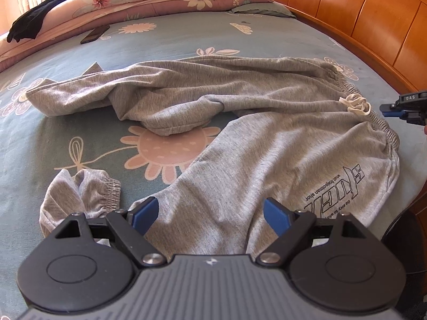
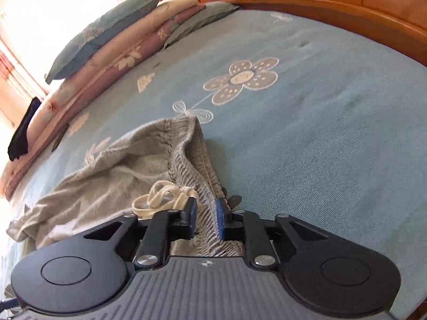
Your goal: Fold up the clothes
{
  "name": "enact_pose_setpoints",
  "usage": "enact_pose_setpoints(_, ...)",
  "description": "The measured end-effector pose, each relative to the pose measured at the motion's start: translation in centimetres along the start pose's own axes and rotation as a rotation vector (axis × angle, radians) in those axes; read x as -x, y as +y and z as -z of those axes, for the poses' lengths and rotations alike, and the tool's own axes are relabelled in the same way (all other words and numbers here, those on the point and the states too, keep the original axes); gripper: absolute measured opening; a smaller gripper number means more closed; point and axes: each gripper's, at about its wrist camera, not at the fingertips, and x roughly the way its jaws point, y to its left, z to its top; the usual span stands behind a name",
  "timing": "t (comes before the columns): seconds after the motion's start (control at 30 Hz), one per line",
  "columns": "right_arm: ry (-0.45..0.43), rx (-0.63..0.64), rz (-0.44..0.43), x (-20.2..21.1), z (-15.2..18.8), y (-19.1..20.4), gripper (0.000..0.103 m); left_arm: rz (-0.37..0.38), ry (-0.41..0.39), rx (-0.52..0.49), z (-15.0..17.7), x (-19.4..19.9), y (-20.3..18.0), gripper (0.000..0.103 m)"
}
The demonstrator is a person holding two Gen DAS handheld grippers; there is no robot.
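Grey jersey sweatpants (image 1: 240, 122) lie crumpled on the teal bedspread (image 1: 165, 40), soft, light and floppy; the ribbed waistband (image 2: 197, 186) gives the firmest hold. The right gripper (image 2: 205, 217), angled down, has its 2 jaws narrowly apart with that waistband between them beside the drawstring (image 2: 162, 200); whether they pinch it, I cannot tell. The left gripper (image 1: 210, 213) hovers wide open, empty, over one leg.
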Motion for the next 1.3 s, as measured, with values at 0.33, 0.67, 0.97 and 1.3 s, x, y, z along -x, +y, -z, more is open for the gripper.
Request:
enact_pose_setpoints(0.33, 0.069, -0.083, 0.133, 2.6, 7.3, -0.8, 0.050, -0.007, -0.021, -0.048, 1.5, 2.2, -0.7, 0.086)
enact_pose_setpoints(0.67, 0.024, -0.046, 0.179, 2.2, 8.6, -0.2, 0.008, -0.033, -0.047, -0.101, 3.1, 5.1, -1.8, 0.086)
enact_pose_setpoints(0.97, -0.003, -0.001, 0.292, 3.3, 8.1, 1.2, 0.020, -0.069, -0.044, -0.059, 4.2, 5.4, 0.3, 0.086)
enact_pose_setpoints(1.3, 0.021, 0.195, 0.023, 4.2, 9.3, 11.3, 0.057, -0.162, -0.111, 0.105, 4.9, 8.9, 5.7, 0.086)
